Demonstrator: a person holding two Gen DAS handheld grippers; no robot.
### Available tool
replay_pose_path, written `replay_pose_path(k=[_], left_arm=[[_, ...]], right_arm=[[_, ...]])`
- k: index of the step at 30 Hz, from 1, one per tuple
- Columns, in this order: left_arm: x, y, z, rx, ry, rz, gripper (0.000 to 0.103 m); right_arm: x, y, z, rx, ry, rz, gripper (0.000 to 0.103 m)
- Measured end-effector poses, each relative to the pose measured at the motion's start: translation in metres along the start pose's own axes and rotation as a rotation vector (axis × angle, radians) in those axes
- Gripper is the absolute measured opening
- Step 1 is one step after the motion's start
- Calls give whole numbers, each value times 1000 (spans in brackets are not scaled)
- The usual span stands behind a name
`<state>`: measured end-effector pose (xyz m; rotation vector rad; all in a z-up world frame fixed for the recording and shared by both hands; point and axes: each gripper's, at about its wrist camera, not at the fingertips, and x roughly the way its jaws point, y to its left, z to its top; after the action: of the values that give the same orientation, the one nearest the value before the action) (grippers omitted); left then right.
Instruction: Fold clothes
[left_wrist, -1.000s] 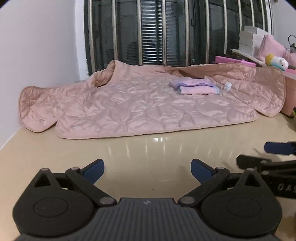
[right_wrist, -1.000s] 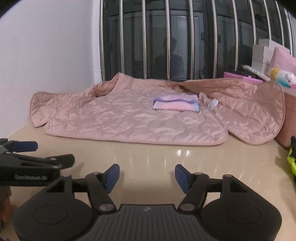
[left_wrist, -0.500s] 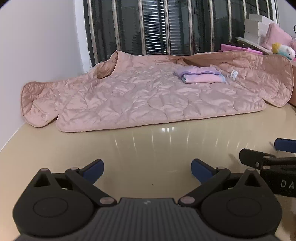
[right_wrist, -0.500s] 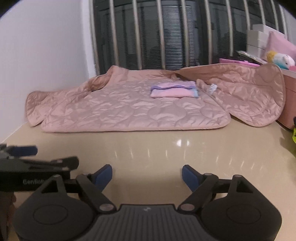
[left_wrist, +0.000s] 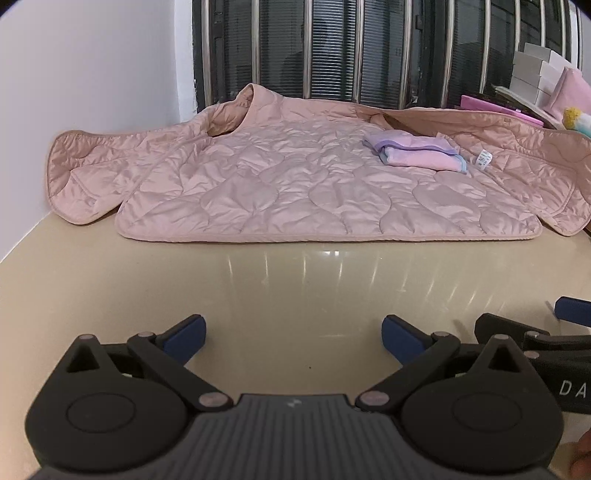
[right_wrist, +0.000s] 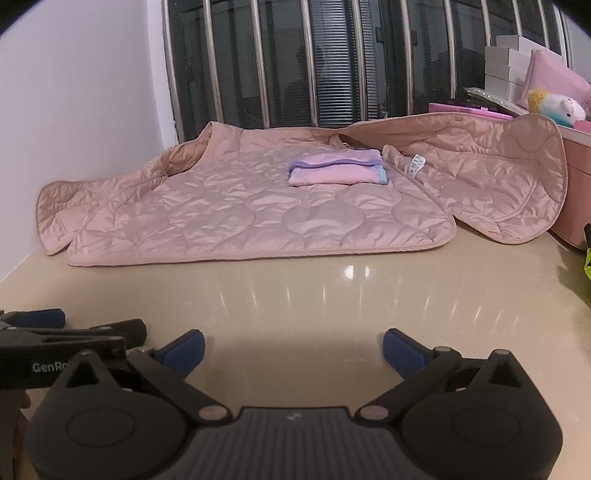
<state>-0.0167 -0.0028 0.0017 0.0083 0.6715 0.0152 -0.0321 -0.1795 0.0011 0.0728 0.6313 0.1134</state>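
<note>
Quilting on the pink padded jacket (left_wrist: 317, 184) suggests a soft, puffy, light garment with a satiny shell that will likely slip between pads; the firmer bound hem along its near edge, or a cuff, looks the safest place to pinch. It lies spread open at the back of the beige tabletop (left_wrist: 295, 291), well apart from both tools, with a folded pink and lilac cloth (right_wrist: 338, 171) resting on its lining. The left gripper (left_wrist: 293, 334) stands wide open and empty; the right gripper (right_wrist: 293, 349) has just been opening, with nothing between its jaws. The right sleeve drapes against a pink box (right_wrist: 574, 192), its end hard to trace, and the collar region behind the cloth is unclear
</note>
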Motion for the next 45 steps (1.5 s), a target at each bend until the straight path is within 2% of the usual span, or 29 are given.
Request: replay_pose_path(k=[8, 18, 45], left_arm=[[8, 2, 7, 22, 6, -31, 102], [9, 1, 8, 19, 7, -28, 102], [8, 1, 7, 17, 5, -27, 102]], right_arm=[[4, 1, 3, -23, 18, -19, 103], [16, -2, 12, -38, 47, -86, 103], [15, -2, 11, -45, 45, -86, 103]])
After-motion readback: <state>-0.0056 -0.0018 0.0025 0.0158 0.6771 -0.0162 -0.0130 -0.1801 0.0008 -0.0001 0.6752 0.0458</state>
